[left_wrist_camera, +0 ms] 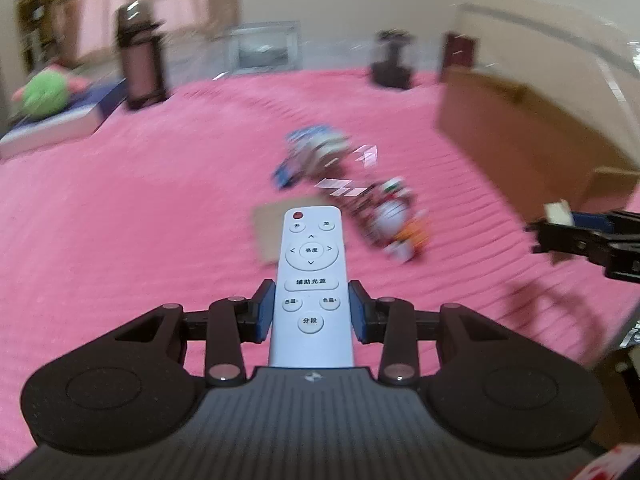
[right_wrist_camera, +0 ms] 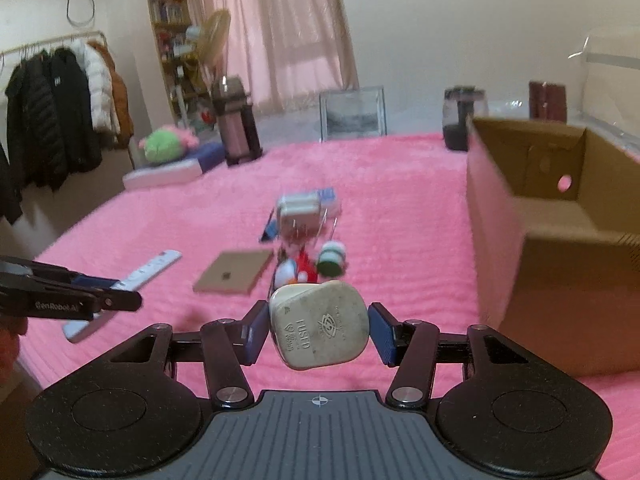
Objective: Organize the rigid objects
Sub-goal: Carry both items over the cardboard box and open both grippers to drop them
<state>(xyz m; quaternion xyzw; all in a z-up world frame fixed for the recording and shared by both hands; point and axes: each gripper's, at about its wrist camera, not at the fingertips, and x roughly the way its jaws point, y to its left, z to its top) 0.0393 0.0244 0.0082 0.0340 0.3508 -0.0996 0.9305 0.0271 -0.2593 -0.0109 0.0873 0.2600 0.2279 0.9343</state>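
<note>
My left gripper (left_wrist_camera: 312, 312) is shut on a white remote control (left_wrist_camera: 312, 264) and holds it above the pink bedspread (left_wrist_camera: 140, 216); it also shows in the right wrist view (right_wrist_camera: 116, 288). My right gripper (right_wrist_camera: 318, 330) is shut on a white fused plug (right_wrist_camera: 320, 326), tilted, held above the bed. A pile of small items (right_wrist_camera: 308, 236) lies mid-bed: blue and white packs, a small penguin figure, a green-capped roll. An open cardboard box (right_wrist_camera: 552, 240) stands to the right.
A flat brown card (right_wrist_camera: 234, 272) lies beside the pile. At the bed's far edge stand a dark flask (right_wrist_camera: 236, 124), a framed picture (right_wrist_camera: 352, 114) and a dark jar (right_wrist_camera: 460, 120). A green plush (right_wrist_camera: 168, 144) lies at the far left. Coats hang on a rack.
</note>
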